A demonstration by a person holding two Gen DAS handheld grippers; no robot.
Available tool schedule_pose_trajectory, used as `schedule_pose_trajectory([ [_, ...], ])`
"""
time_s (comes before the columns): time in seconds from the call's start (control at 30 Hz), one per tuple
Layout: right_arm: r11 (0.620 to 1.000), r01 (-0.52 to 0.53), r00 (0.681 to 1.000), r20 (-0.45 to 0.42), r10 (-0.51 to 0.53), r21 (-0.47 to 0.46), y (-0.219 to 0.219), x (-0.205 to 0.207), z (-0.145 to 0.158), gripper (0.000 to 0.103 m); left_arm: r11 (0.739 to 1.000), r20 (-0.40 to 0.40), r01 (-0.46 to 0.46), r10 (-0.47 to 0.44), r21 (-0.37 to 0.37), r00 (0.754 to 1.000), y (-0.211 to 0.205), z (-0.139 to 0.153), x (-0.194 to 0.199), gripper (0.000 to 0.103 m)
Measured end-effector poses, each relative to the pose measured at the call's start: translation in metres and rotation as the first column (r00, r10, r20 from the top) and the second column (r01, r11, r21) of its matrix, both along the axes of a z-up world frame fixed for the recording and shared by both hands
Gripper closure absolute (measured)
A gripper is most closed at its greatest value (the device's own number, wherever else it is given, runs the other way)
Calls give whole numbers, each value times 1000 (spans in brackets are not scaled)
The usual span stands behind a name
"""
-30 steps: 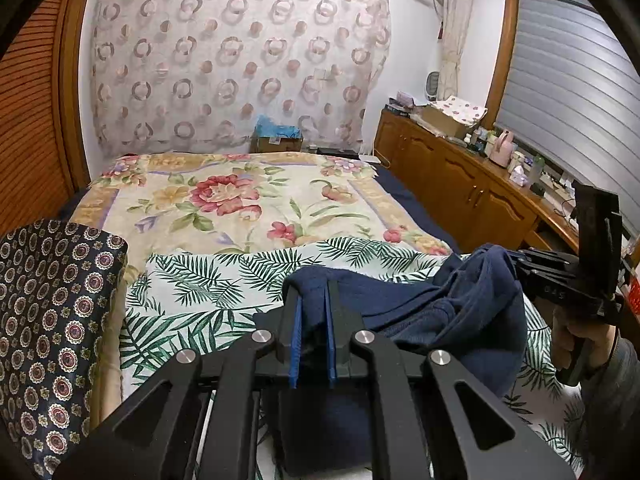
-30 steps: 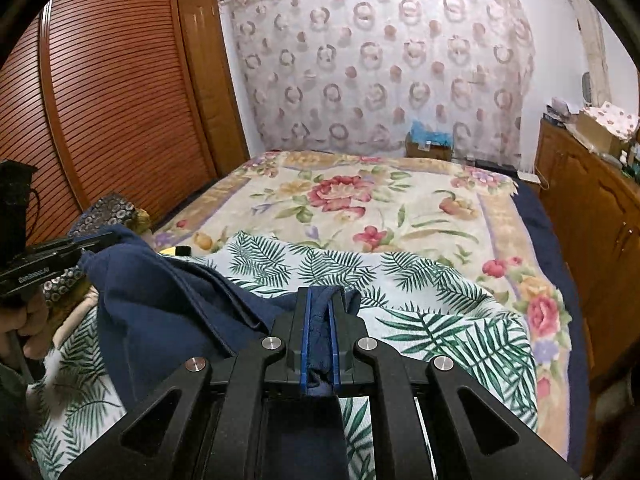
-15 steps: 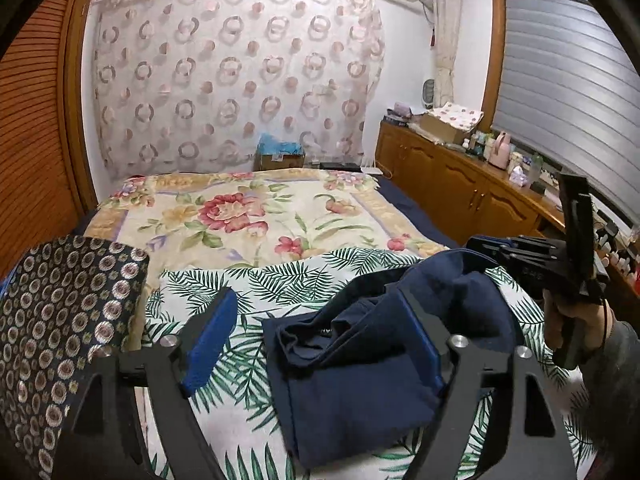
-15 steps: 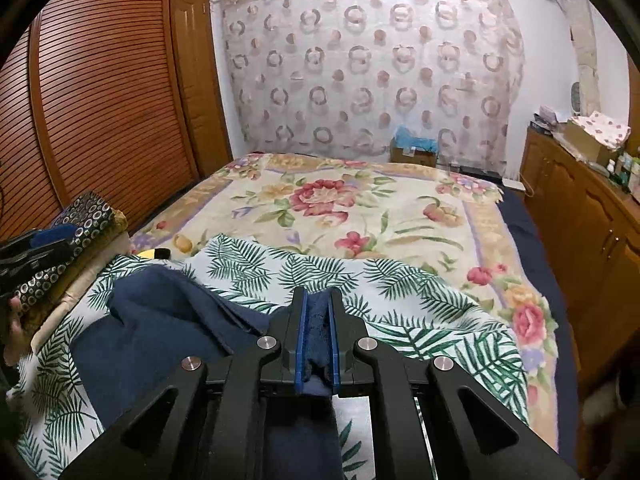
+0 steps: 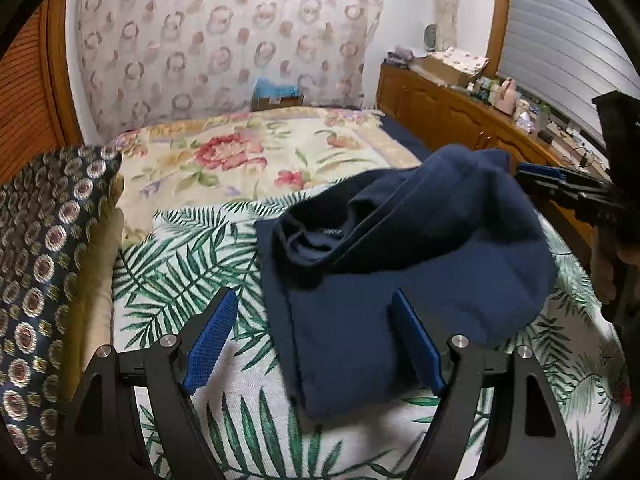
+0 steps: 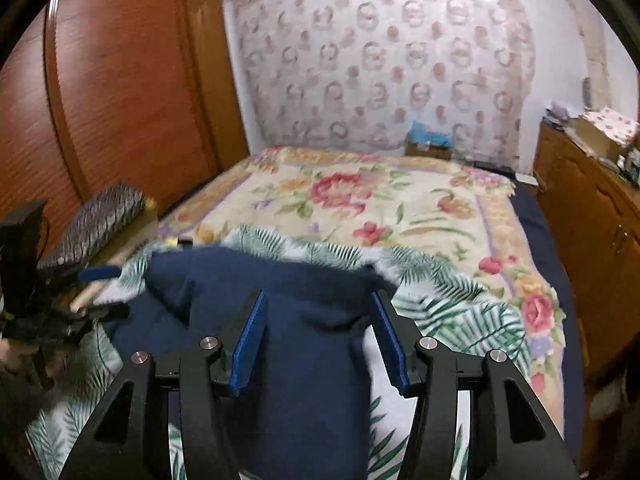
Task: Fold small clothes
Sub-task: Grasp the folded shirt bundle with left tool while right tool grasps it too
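A: Where are we, and where is the navy garment [image 5: 400, 264]?

B: We are at a bed [image 5: 248, 152], working on a palm-leaf towel [image 5: 188, 264] spread over it. The garment lies rumpled on that towel, partly doubled over itself.

A: Are we gripping it?

B: No. Our left gripper [image 5: 316, 340] stands wide open above the garment's near left edge; neither pad presses the cloth. Our right gripper [image 6: 320, 340] has just been opening. The garment still lies between its blue pads, but they stand apart from it.

A: How does the garment run from us?

B: In the left wrist view it runs from the near edge, just ahead of the left gripper, away and rightward to a raised hump beside the right gripper. We judge the flat near edge closer to the left hand and the bunched part closer to the right, so the next fold likely starts from that hump.
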State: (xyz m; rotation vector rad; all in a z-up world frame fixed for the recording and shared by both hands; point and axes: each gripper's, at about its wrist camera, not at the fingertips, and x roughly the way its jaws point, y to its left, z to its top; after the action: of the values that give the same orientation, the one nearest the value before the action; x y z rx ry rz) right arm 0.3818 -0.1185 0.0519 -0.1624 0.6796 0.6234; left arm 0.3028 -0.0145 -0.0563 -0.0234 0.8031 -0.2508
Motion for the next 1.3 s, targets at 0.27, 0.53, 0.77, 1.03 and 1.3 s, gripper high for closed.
schedule_pose_trajectory([
  [0.27,997,71,996,-51,-71,-2,0,38,-12,48,1000,-39,-16,15,-17,999,3,-15,4,23],
  [0.53,991,-38,992,-118,53,131,2,50,-8,93,1000,-52,-17,16,-27,999,6,-20,6,23],
  [0.77,984,160,985,-74,-155,76,-15,55,-11,96,999,-54,-31,29,-28,998,9,-21,7,23],
  [1.03,983,175,982,-86,-170,57,-10,53,2,60,998,-56,-19,15,-67,998,11,-20,9,23],
  [1.3,993,114,989,-97,-109,41,-5,38,-9,40,995,-77,-29,21,-99,997,11,-15,40,35],
])
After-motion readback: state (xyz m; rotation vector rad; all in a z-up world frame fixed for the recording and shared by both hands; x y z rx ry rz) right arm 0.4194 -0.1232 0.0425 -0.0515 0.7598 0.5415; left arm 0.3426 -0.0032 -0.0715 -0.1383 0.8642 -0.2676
